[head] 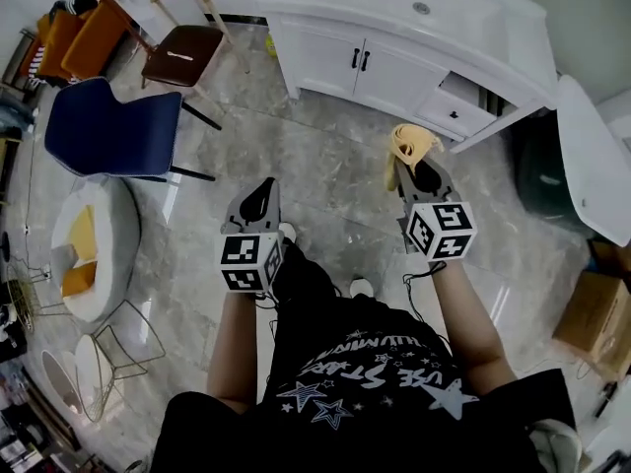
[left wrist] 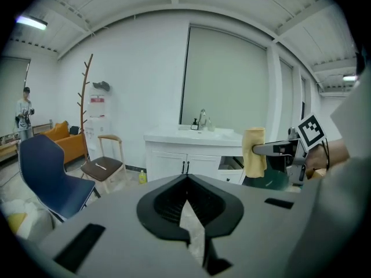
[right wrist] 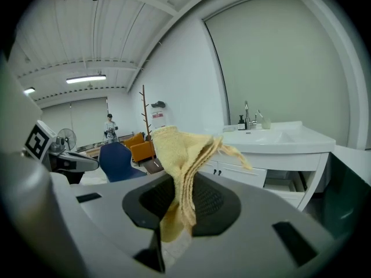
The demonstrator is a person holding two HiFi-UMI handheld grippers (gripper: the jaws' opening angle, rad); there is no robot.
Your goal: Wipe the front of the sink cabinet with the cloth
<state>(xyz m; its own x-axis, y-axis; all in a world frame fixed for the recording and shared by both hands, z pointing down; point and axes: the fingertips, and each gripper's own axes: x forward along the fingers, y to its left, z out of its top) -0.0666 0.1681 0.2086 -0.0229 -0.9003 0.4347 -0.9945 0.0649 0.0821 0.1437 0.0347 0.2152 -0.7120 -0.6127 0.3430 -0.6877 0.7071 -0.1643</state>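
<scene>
Sink cabinet (head: 335, 62) stands well ahead of both grippers, so we judge the approach comes first, with our left gripper (head: 260, 195), jaws together on nothing, held off to the side. We should bring the right gripper (head: 422, 173), clamped on the bunched yellow cloth (head: 408, 146) sticking out past its tips, forward until cloth alone presses the white doors.

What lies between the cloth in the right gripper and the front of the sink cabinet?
Only bare floor: in the head view, nothing stands between the cloth, held by the right gripper, and the sink cabinet.
</scene>
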